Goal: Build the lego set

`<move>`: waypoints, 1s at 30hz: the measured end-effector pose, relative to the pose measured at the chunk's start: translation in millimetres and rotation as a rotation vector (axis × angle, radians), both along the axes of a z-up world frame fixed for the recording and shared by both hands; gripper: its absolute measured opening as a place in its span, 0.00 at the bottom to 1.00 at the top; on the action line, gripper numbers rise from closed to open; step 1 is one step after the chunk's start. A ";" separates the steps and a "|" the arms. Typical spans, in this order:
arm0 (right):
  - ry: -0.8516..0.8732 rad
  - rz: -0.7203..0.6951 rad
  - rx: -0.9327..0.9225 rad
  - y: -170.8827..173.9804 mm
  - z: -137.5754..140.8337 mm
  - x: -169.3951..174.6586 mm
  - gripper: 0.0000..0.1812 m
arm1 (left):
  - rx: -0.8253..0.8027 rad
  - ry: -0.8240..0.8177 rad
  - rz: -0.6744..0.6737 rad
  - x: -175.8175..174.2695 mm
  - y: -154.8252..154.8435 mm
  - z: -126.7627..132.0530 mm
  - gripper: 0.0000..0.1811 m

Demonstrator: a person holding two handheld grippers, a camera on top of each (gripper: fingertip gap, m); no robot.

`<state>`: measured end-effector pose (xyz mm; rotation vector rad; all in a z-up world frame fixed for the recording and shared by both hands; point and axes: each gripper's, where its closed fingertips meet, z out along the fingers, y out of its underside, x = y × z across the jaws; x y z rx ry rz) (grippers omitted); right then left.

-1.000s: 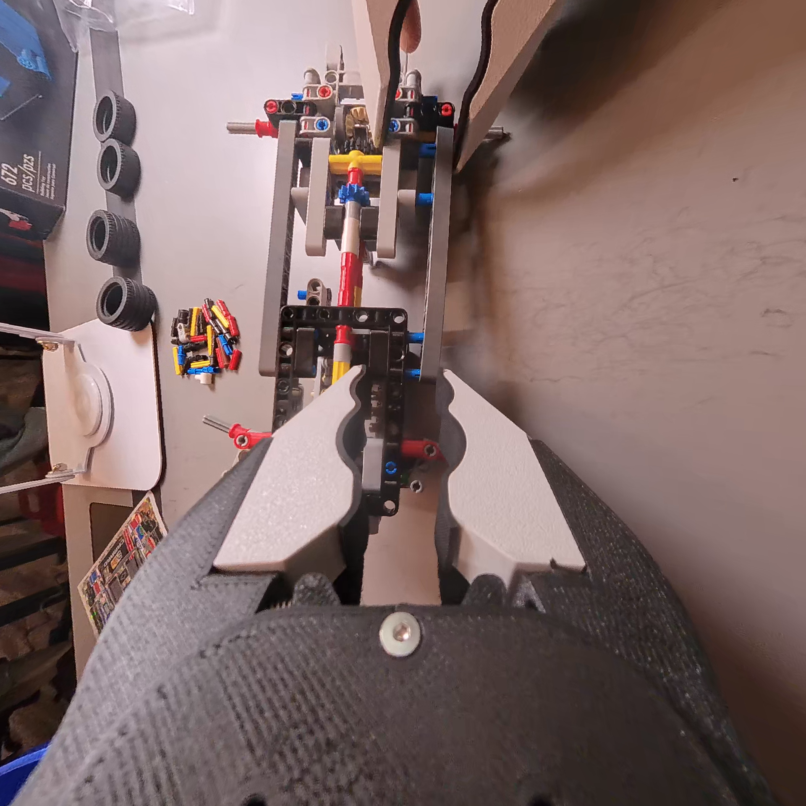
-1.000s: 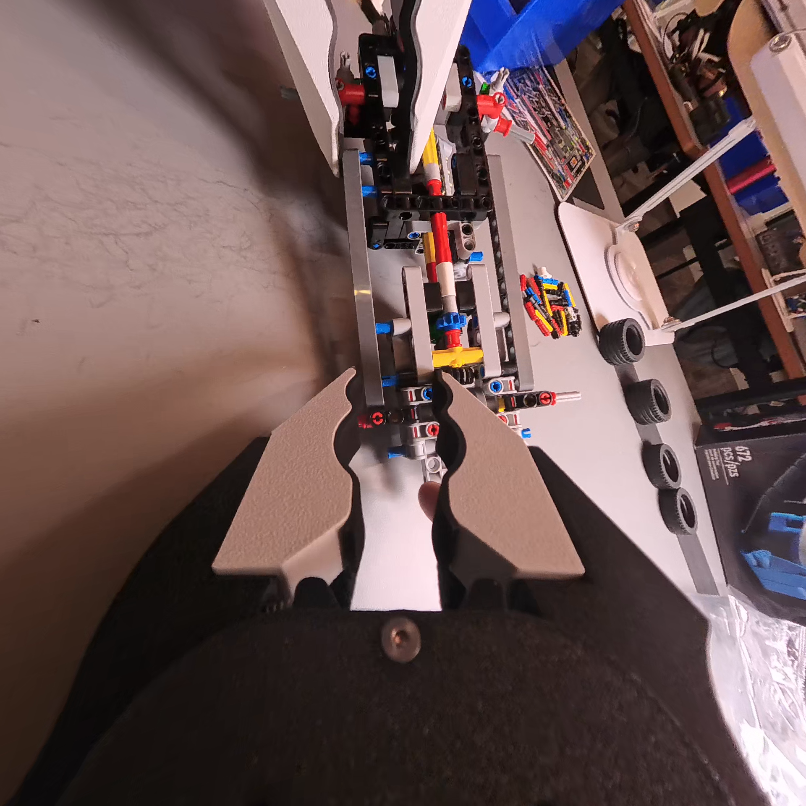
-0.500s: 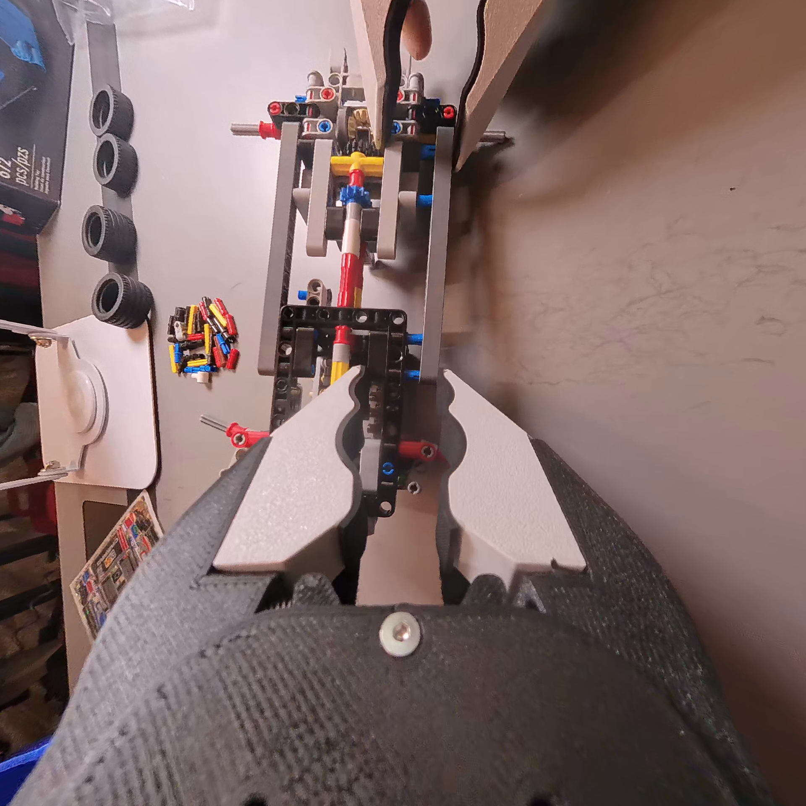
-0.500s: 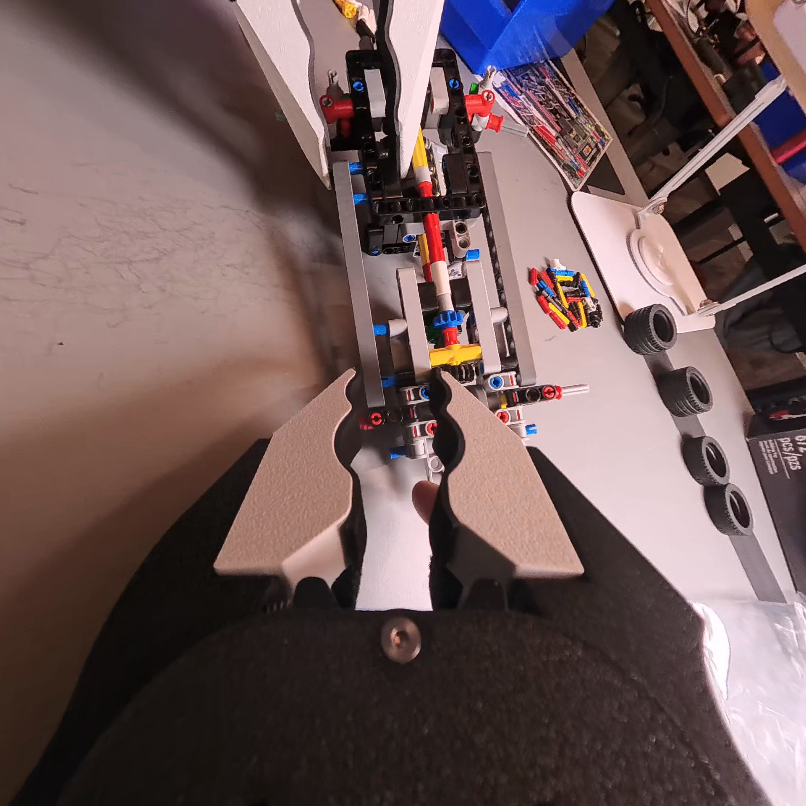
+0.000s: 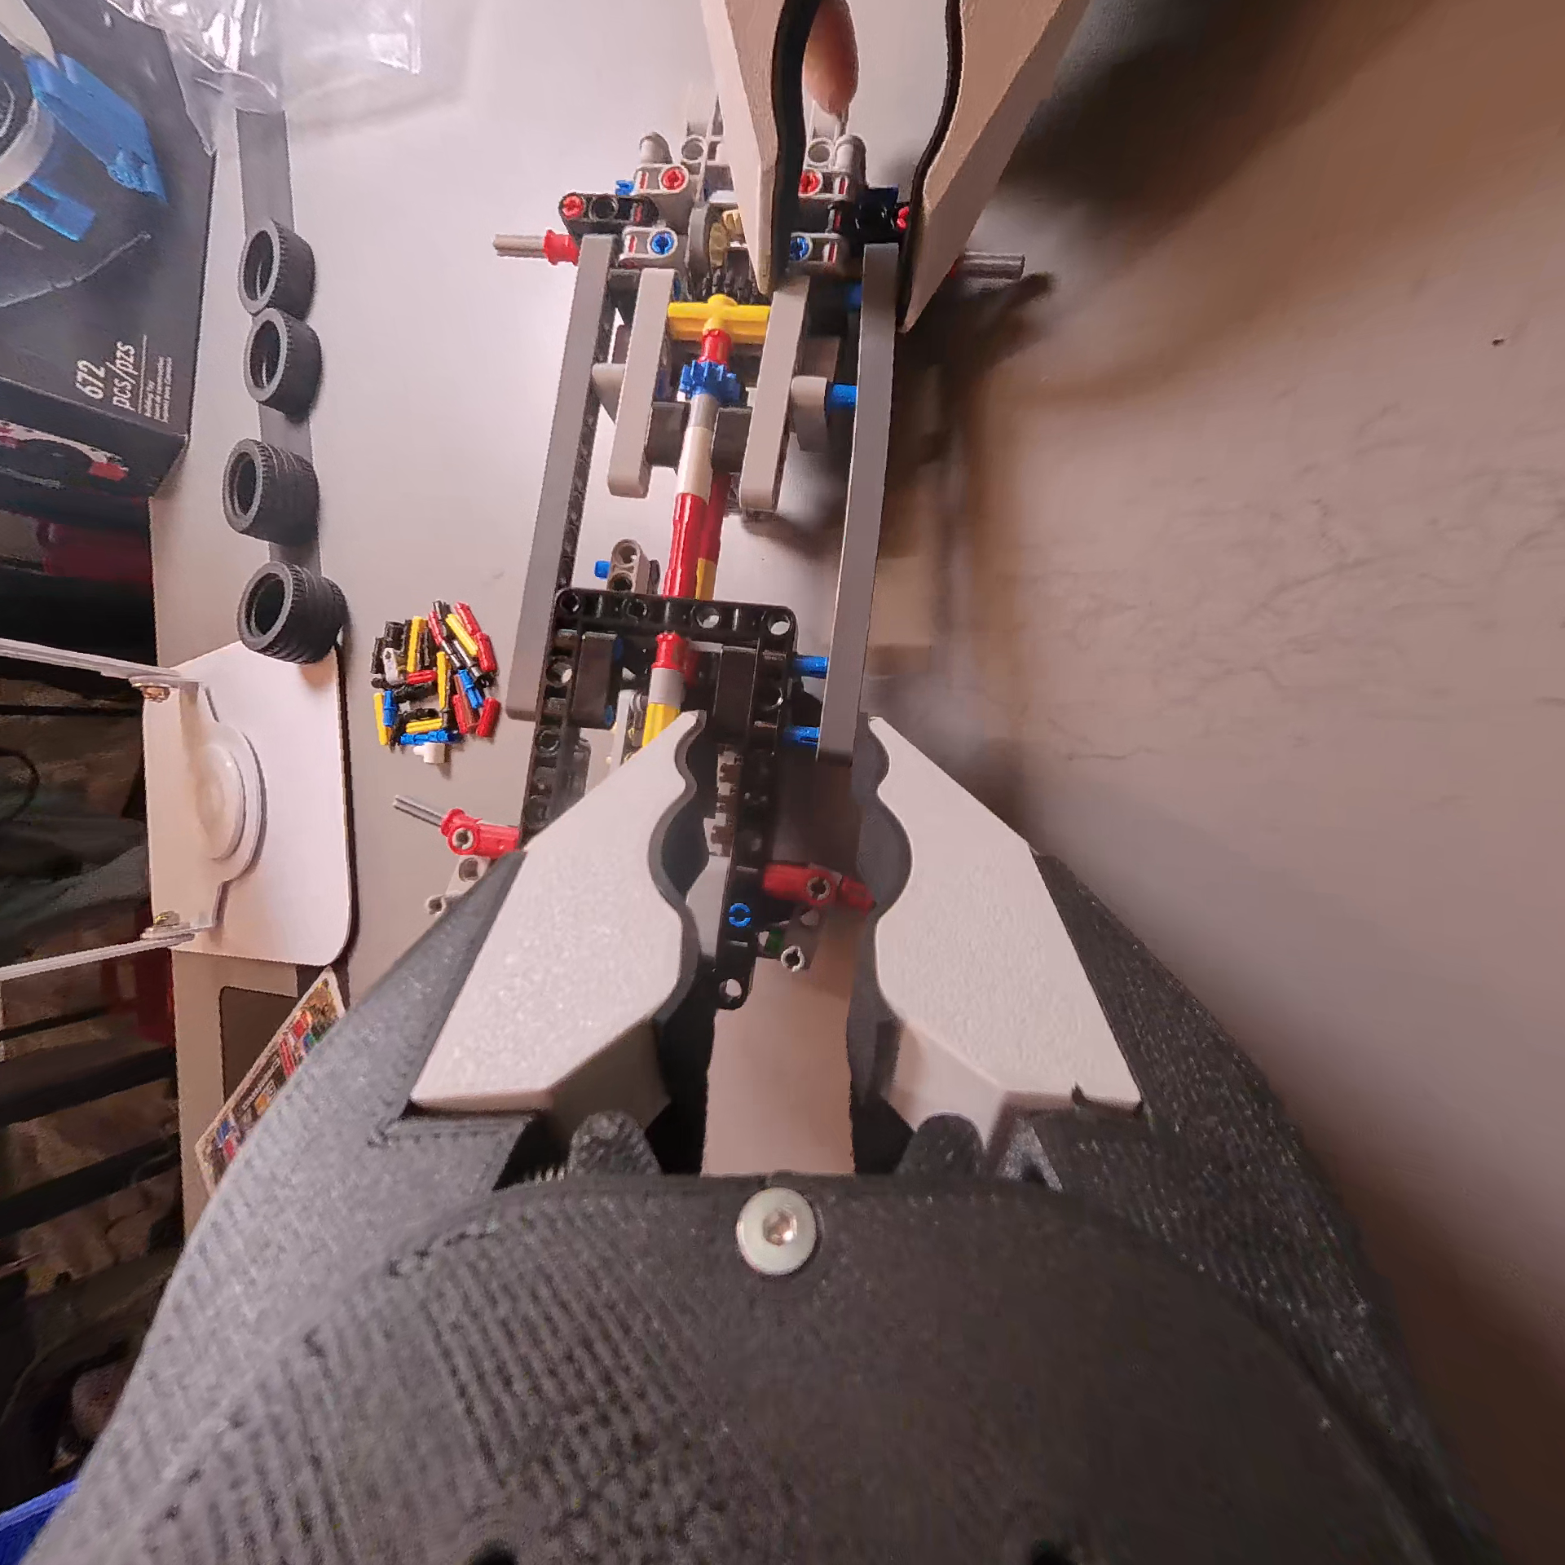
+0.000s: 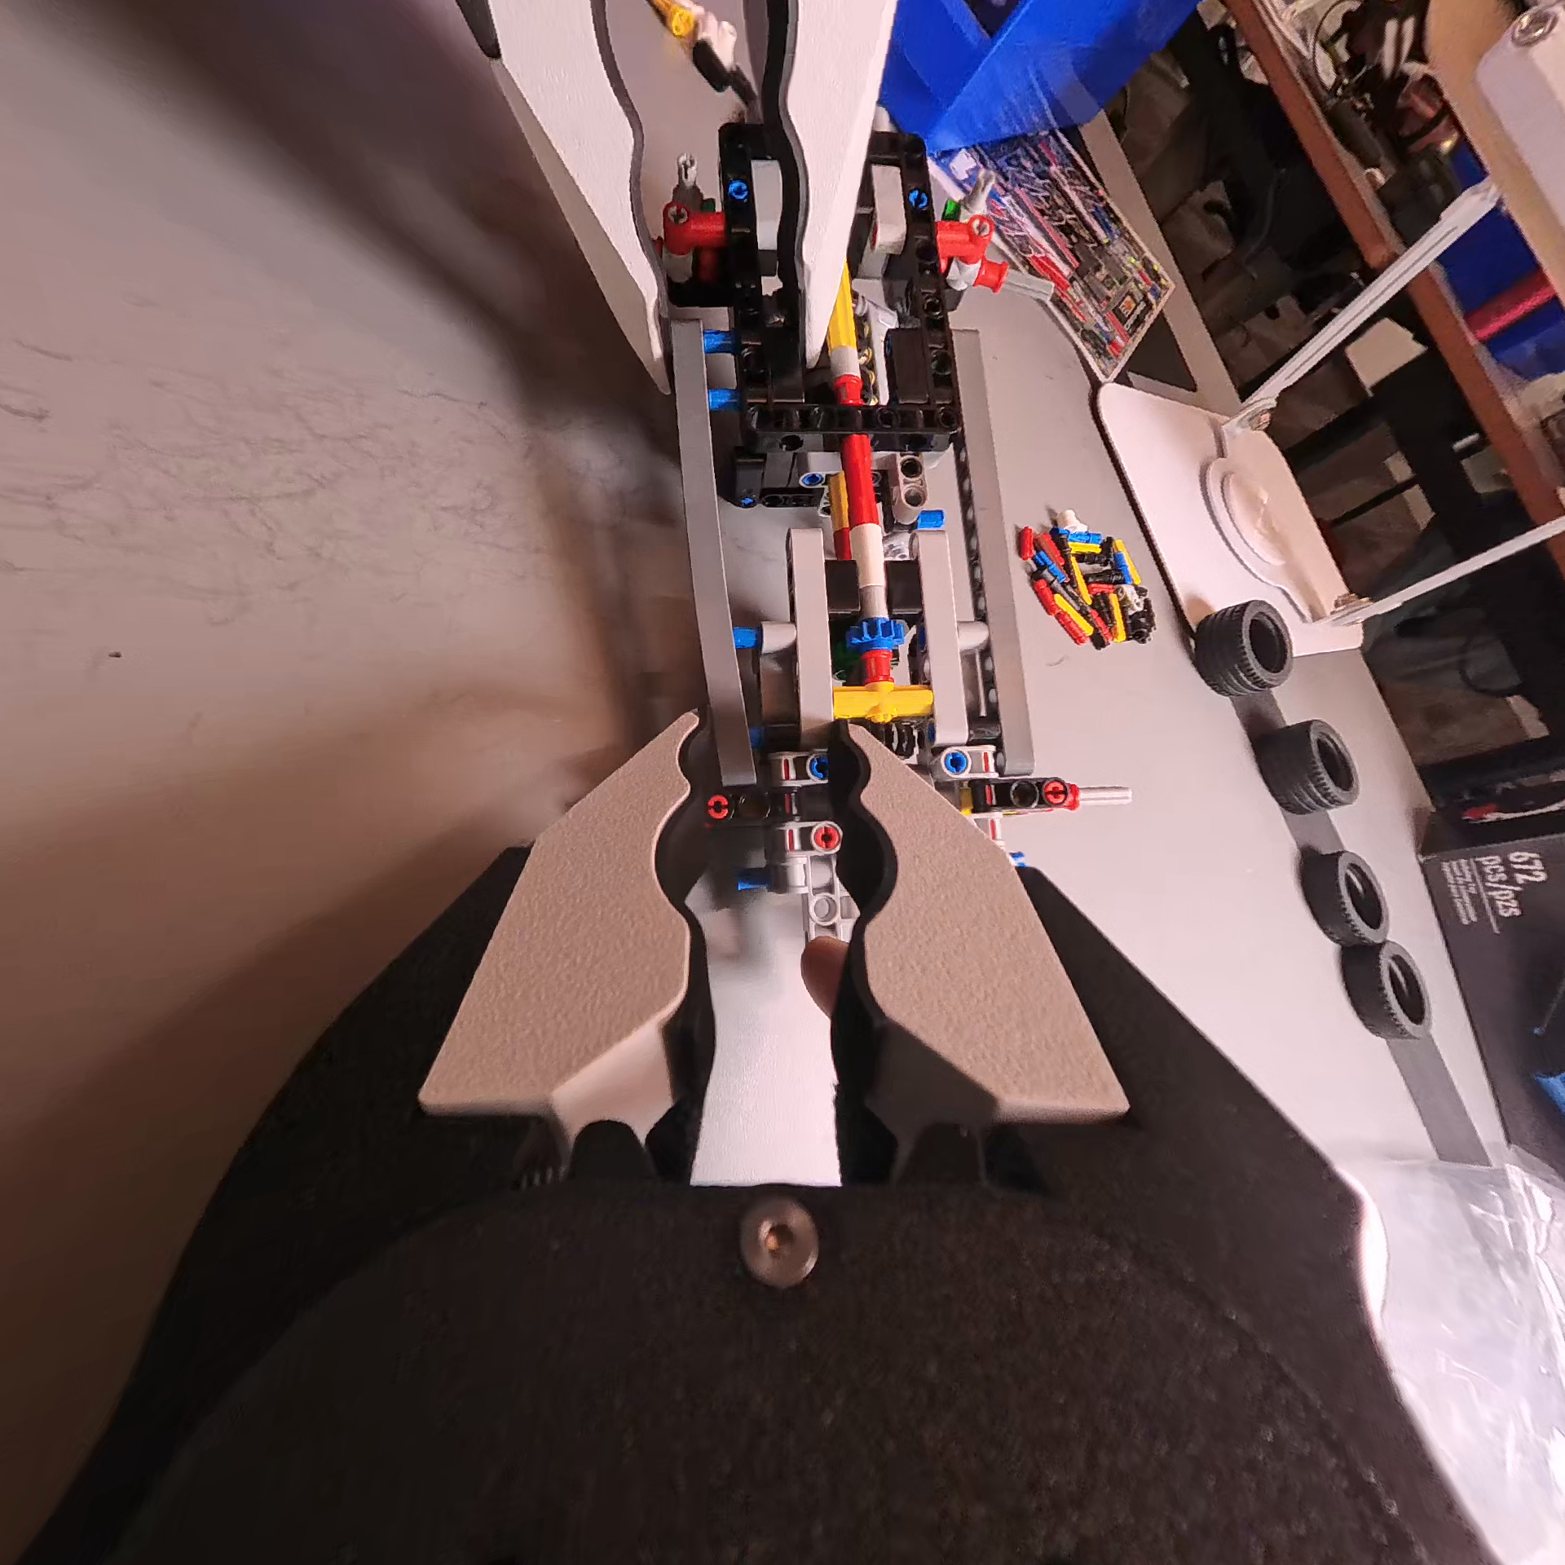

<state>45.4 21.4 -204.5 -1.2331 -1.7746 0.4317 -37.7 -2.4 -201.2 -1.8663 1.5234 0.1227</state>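
Little change since a second ago: both grippers stay clamped on the chassis (image 5: 703,474), the right wrist view has drifted slightly, table items sit lower right in it.

Left wrist view, left to right: dark box (image 5: 85,254) with a blue car picture, four ribbed black rubber tyres (image 5: 279,483) in a row on a dark strip, white lamp base (image 5: 254,804), small heap of red, yellow, blue and black pins (image 5: 436,686), then the long chassis of grey beams, black perforated frame and red-white-yellow axle, lying on the smooth grey table (image 5: 423,381). Beige textured surface at right.

Left gripper (image 5: 775,737): grainy grey scalloped fingers on a woven black body, pinching the black frame end, one finger outside the right beam.

Right gripper (image 6: 766,732): same fingers, felt-like black body, gripping the opposite end on grey and black connectors with red and blue pins. A fingertip (image 6: 821,970) shows between its fingers. The grippers face each other along the chassis.
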 end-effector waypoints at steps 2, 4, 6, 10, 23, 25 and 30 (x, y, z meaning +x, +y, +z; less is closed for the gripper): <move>0.002 0.000 -0.011 0.7 0.0 0.0 0.13 | 0.008 -0.021 0.003 0.5 0.7 0.2 0.17; 0.007 -0.008 0.004 3.5 0.6 0.6 0.13 | 0.022 -0.042 0.019 1.1 2.6 0.0 0.17; 0.010 -0.015 0.007 5.1 0.7 0.6 0.13 | 0.044 -0.041 0.029 1.1 4.4 -0.2 0.17; 0.010 -0.026 0.017 5.4 0.2 0.6 0.13 | 0.071 -0.025 0.027 1.1 5.2 -0.6 0.17; 0.001 -0.035 0.004 5.5 -1.2 -1.0 0.13 | 0.037 0.033 0.046 2.0 2.9 -2.5 0.27; 0.004 -0.037 -0.001 6.0 -1.3 -0.9 0.13 | 0.021 0.043 0.050 2.4 1.7 0.5 0.29; 0.007 -0.034 0.004 6.0 -1.2 -0.6 0.13 | -0.001 -0.109 0.002 27.5 -1.0 25.3 0.28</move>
